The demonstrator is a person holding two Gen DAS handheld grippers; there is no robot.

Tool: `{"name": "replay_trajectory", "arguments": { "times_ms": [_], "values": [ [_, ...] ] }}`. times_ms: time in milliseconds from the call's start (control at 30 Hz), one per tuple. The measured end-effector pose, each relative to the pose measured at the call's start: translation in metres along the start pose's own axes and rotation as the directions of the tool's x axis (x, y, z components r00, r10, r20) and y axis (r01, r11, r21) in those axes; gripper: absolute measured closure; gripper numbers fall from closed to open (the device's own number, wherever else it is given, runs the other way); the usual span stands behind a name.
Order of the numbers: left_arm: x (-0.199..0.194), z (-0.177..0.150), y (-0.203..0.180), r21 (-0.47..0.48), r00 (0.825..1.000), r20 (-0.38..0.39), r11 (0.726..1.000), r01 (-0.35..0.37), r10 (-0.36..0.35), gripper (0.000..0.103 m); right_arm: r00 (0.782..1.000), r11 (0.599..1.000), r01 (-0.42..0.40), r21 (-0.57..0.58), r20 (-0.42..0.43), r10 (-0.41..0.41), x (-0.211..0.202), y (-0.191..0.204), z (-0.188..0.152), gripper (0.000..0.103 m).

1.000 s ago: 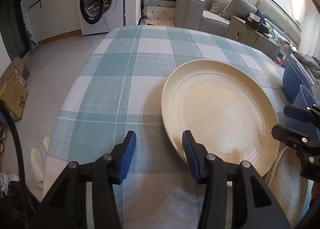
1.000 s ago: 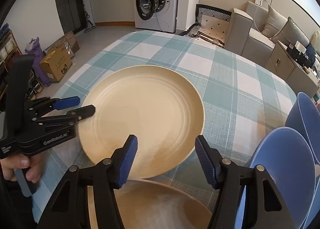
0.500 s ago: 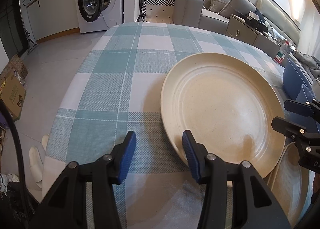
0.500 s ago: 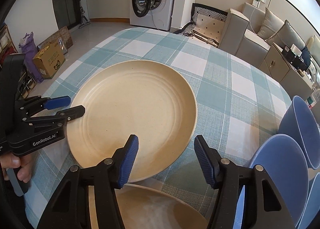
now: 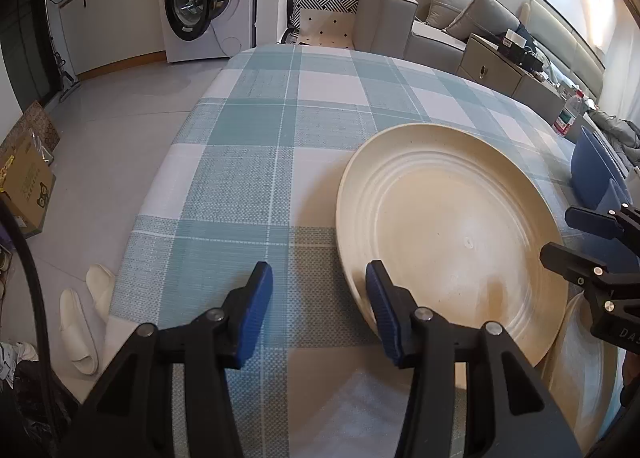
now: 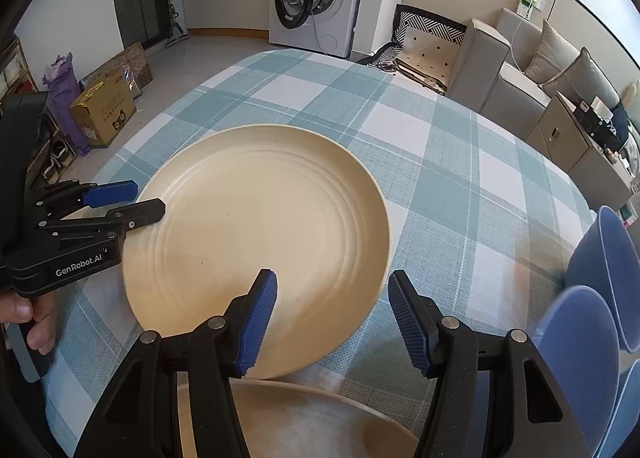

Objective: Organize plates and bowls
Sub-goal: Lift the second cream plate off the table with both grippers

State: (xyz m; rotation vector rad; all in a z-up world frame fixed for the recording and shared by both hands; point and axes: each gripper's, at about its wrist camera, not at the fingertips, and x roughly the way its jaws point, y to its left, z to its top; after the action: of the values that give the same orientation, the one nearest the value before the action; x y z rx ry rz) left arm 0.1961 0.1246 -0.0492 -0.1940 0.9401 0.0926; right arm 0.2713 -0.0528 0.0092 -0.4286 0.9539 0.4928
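Plate: laid flat, face up, near the surface's left edge; round, so no long axis is seen.
Second plate: cut off at the near edge.
Bowls: tilted, partly cut off, right edge.
Left gripper: fingers half apart, nothing held.
Right gripper: fingers half apart, nothing held.

We take big cream plate as landmark. Beyond it, checked tablecloth bare to far table edge, plenty of room there. Left of it, open cloth too. Near side tight: second cream plate just beside its rim. Right of it, blue bowls crowd table edge. Left gripper hangs over its left rim, right gripper over near rim, both jaws apart, nothing between.
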Motion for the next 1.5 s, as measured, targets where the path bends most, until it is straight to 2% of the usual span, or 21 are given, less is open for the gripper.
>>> {"name": "replay_trajectory", "arguments": {
  "times_ms": [433, 833, 933, 1200, 1500],
  "values": [
    [-0.002, 0.001, 0.015, -0.012, 1.0, 0.002, 1.0, -0.013, 0.013, 0.053, 1.0, 1.0, 0.003, -0.016, -0.025, -0.003, 0.011, 0.006, 0.003, 0.043],
    [-0.002, 0.001, 0.021, -0.006, 1.0, 0.008, 1.0, -0.021, 0.021, 0.054, 0.996, 0.998, -0.055, -0.013, -0.071, 0.054, 0.032, 0.011, 0.002, 0.043],
    [-0.003, 0.0, 0.016, 0.021, 1.0, 0.005, 0.999, -0.025, 0.025, 0.057, 0.996, 0.998, -0.065, -0.005, -0.065, 0.065, 0.032, 0.011, 0.002, 0.044],
    [-0.005, -0.003, 0.002, 0.08, 1.0, -0.003, 0.997, 0.008, -0.007, 0.086, 0.997, 0.998, -0.061, -0.003, -0.039, 0.061, 0.026, 0.008, 0.002, 0.051],
    [-0.009, -0.002, -0.001, 0.092, 1.0, 0.0, 0.996, -0.009, 0.009, 0.087, 0.997, 0.997, -0.079, -0.007, -0.01, 0.079, 0.018, 0.01, -0.002, 0.052]
  ]
}}
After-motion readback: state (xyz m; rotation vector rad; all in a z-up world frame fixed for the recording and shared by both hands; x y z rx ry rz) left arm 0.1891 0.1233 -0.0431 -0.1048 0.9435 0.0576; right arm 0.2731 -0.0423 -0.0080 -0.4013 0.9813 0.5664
